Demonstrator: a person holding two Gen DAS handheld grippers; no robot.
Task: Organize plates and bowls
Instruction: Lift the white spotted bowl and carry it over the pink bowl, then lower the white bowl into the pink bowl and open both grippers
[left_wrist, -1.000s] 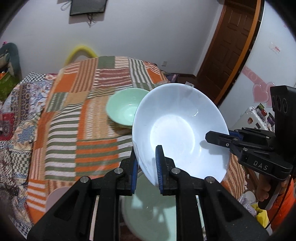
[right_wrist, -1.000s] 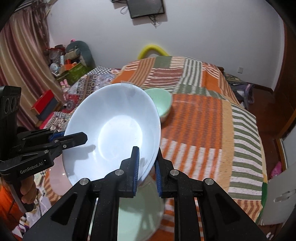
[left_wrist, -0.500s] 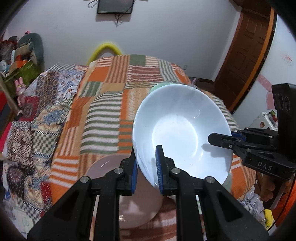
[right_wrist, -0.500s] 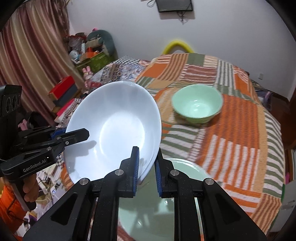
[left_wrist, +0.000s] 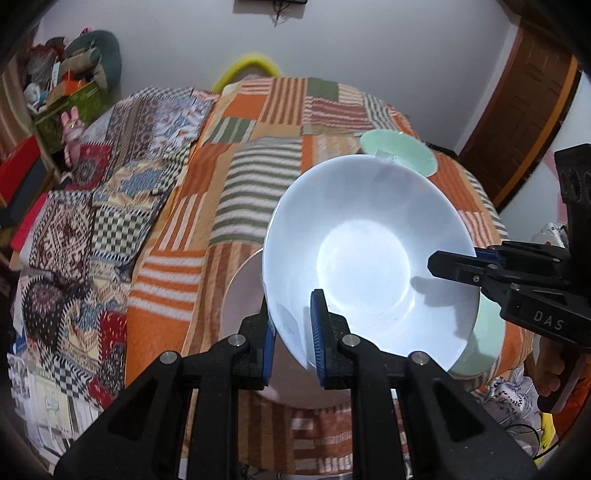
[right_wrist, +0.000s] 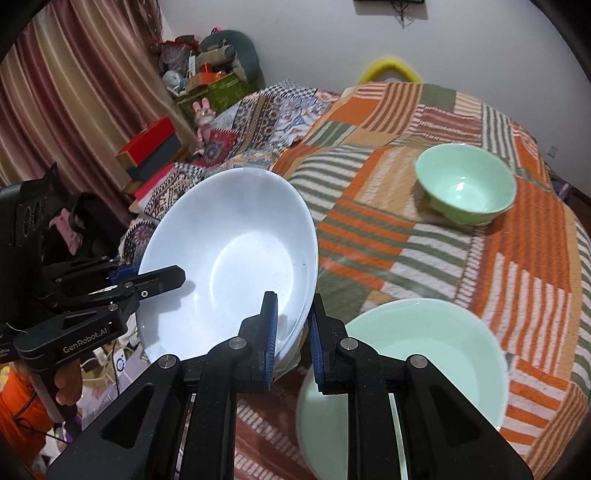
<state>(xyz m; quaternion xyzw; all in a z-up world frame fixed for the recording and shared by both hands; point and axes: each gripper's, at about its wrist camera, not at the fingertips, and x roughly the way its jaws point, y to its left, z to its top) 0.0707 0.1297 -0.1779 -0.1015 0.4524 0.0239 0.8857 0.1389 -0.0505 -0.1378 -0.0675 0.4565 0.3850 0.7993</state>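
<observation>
The left wrist view alone shows a pink plate beneath the tilted white bowl, whose rim the left gripper pinches. The right wrist view shows the right gripper clamping the opposite rim, beside a green plate and a green bowl on the striped quilt.
</observation>
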